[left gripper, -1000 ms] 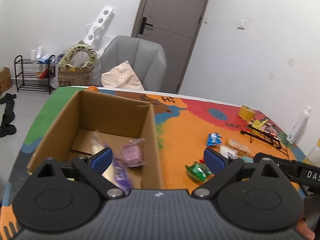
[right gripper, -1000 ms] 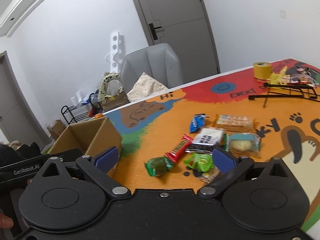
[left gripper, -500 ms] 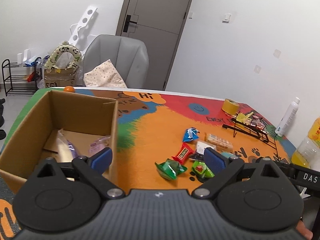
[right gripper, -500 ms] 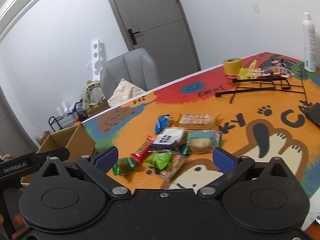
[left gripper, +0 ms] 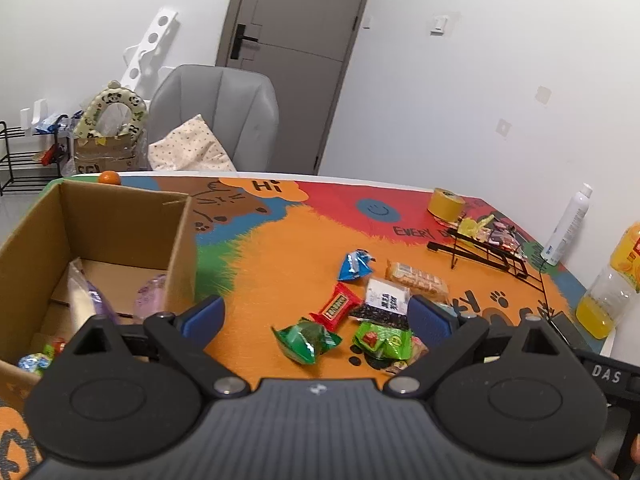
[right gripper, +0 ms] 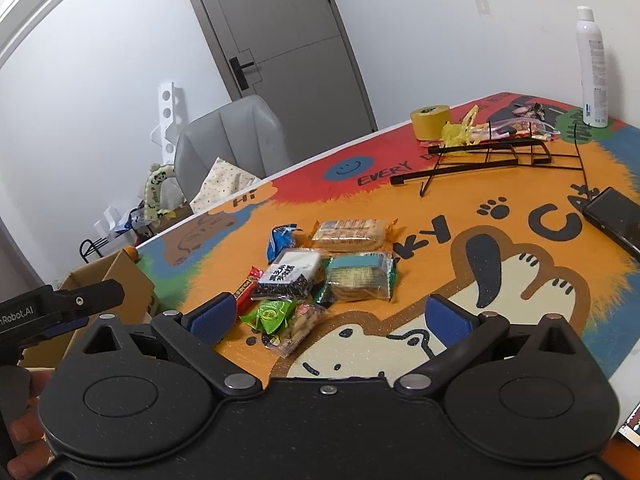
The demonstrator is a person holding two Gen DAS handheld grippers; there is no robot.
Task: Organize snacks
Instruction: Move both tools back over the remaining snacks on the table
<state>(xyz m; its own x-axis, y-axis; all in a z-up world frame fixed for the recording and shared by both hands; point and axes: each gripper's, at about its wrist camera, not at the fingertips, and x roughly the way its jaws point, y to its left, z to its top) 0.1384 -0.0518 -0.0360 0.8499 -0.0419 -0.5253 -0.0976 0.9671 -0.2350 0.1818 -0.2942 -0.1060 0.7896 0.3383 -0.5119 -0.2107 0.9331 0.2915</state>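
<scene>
Grippers, left and right, level above snack pile, jaws wide, empty.

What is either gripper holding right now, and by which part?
Nothing. The left gripper and right gripper are both open and empty; the snacks lie loose on the table.

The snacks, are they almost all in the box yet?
Not yet. A few wrapped snacks already lie inside the cardboard box. Nothing is in hand: the left gripper and right gripper are both open and empty. A pile still waits on the table, including the red bar, blue packet and green packets.
</scene>
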